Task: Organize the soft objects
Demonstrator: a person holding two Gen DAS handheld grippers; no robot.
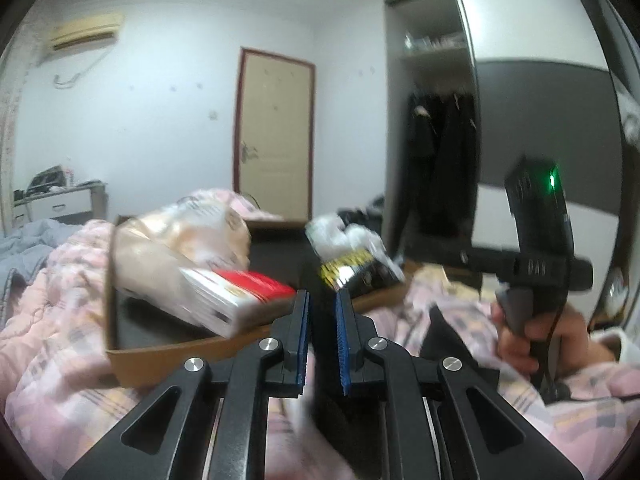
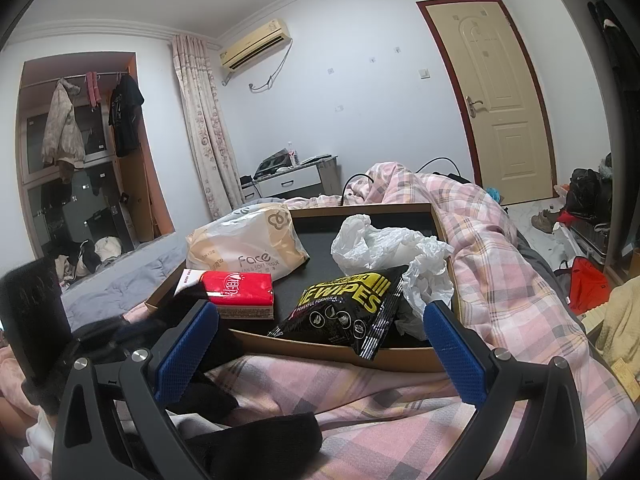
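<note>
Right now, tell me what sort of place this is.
Most likely a lived-in bedroom: a pink plaid quilt spread over a bed, a wardrobe with hanging dark clothes, and a wall air conditioner.

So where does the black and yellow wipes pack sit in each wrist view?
Left wrist: wipes pack right of centre, just above the left gripper, blurred.
Right wrist: wipes pack centre, overhanging the tray's near rim.
Shared landmark: red tissue pack, left of the wipes.
</note>
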